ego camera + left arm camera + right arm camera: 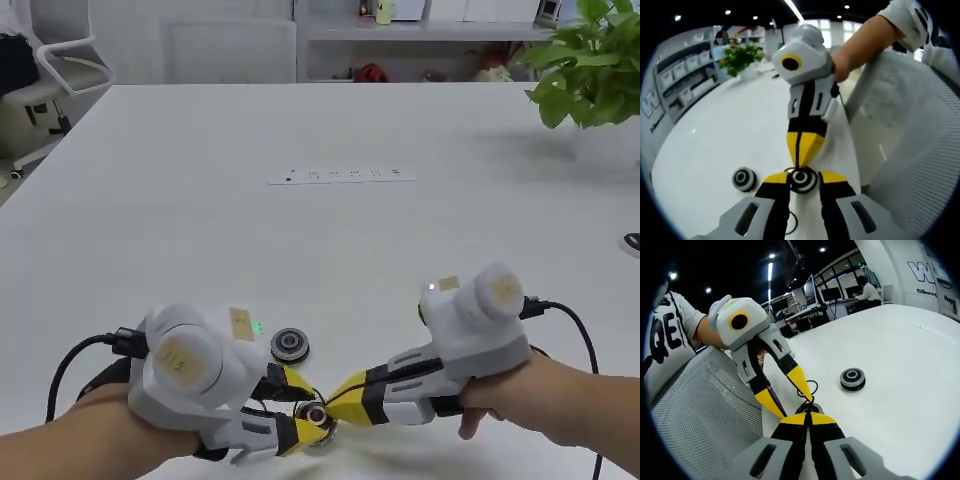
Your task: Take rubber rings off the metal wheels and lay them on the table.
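Bracing a small round metal wheel (316, 414) near the table edge in the head view, you hold the left gripper (306, 410) with its yellow-tipped jaws clamped on either side of it, so the wheel cannot roll. The right gripper (333, 400) approaches from the opposite side, its jaws pressed together into a wedge at the rim. A second black-rimmed metal wheel (290, 345) lies free on the white table (330, 250) just behind. In the left gripper view, the held wheel sits between the left gripper's tips, its black rubber ring (815, 183) apparently not yet off. The right gripper's closed point touches the rim from above, presumably to pry at the ring; you cannot tell whether it has caught any rubber. In the right gripper view, the joined jaws meet the held wheel, and a thin black loop (811, 386), possibly a removed ring, lies just beyond.
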Demonstrator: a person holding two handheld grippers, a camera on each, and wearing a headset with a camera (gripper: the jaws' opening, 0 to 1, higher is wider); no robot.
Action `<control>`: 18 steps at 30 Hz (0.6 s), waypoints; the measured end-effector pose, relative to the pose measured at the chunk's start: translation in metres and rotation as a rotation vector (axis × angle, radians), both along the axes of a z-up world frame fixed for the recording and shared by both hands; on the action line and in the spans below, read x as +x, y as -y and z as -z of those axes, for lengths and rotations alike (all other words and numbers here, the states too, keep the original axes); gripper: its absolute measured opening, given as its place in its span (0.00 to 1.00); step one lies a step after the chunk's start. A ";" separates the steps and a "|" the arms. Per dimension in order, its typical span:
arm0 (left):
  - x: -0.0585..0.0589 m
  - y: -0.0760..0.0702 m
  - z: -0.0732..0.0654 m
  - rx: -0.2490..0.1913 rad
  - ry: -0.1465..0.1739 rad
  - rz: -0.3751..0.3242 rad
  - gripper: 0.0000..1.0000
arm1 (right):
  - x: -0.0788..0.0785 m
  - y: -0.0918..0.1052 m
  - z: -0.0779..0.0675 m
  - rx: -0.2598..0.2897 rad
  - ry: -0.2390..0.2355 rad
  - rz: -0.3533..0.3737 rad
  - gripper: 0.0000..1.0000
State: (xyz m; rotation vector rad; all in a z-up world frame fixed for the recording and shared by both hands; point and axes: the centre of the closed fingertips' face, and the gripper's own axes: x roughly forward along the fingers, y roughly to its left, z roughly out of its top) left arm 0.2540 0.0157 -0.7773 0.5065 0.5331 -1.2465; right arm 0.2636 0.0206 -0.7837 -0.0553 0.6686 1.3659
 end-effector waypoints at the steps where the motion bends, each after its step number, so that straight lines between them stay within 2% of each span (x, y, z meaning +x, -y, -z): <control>1: 0.000 0.000 -0.002 -0.008 0.003 -0.003 0.26 | 0.000 0.000 0.000 -0.001 0.001 0.000 0.00; 6: 0.002 -0.003 -0.012 -0.038 0.003 -0.019 0.33 | 0.002 0.001 -0.003 0.007 0.003 0.007 0.00; 18: 0.000 -0.012 -0.024 -0.087 -0.004 -0.042 0.47 | 0.002 0.000 -0.008 0.019 -0.001 0.011 0.00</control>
